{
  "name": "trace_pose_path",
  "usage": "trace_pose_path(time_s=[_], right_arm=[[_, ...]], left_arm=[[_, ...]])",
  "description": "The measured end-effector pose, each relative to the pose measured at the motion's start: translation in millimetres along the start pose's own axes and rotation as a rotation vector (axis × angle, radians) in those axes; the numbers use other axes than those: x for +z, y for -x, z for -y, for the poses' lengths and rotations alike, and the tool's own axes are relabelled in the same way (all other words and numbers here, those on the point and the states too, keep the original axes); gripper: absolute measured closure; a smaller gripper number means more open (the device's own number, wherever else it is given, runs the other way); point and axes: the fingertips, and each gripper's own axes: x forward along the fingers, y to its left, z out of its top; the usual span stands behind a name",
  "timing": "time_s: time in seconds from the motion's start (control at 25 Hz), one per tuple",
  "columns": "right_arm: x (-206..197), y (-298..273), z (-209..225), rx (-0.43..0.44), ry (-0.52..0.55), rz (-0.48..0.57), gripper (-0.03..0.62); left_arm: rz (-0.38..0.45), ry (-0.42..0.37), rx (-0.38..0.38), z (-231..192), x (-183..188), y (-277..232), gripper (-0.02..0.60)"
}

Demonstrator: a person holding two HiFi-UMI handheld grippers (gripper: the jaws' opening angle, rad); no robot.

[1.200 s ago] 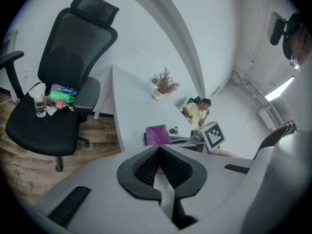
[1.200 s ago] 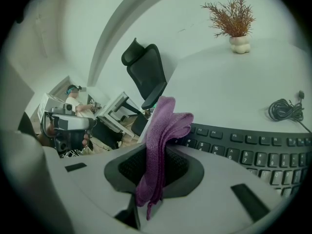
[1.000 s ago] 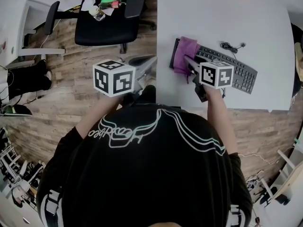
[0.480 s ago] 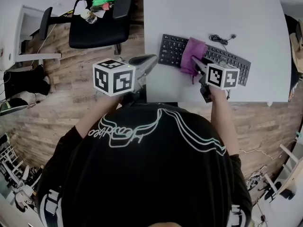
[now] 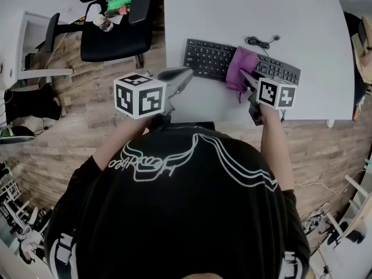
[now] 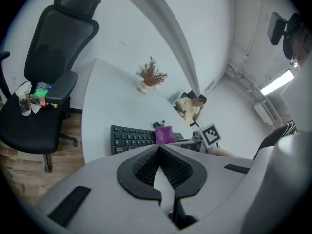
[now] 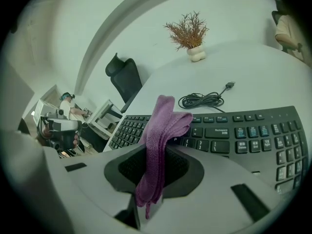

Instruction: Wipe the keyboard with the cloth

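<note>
We've got the white desk [image 5: 244, 10], with the black keyboard [image 5: 209, 60] lying along its near edge. Our left gripper [image 6: 157, 150] hangs near the keyboard's left end, jaws together on nothing. Our right gripper [image 7: 157, 152] pinches the purple cloth [image 7: 163, 126], which drapes over the keyboard's middle keys.

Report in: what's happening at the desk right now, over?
Left gripper shut, empty. Right gripper shut on purple cloth, cloth resting on black keyboard middle. Coiled cable behind keyboard, not in the way.
</note>
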Motion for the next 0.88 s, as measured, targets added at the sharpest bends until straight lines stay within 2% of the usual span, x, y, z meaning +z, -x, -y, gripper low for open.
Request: trace_pose_path(time_s=[0.32,0.6,0.72,0.88], right_arm=[[-0.8,-0.6,4.3,0.045,-0.021,0.032,0.54],[14.4,28.9,-16.0,0.18,0.088,0.162,0.539],[14.8,61.0,-25.0,0.221,0.134,0.207,0.54],[26.0,91.5,-43.9,0.255,0.165,0.273,0.54]], left_arm=[[0.027,0.021,0.039,1.7,-9.4,-9.0,0.577],[0.101,0.021,0.085,34.1,-11.0,-18.0,0.577],[0.139,-0.003,0.095,61.3,-11.3,-15.2,0.577],[0.166,-0.032,0.103,73.2,-8.3,-1.3,0.577]])
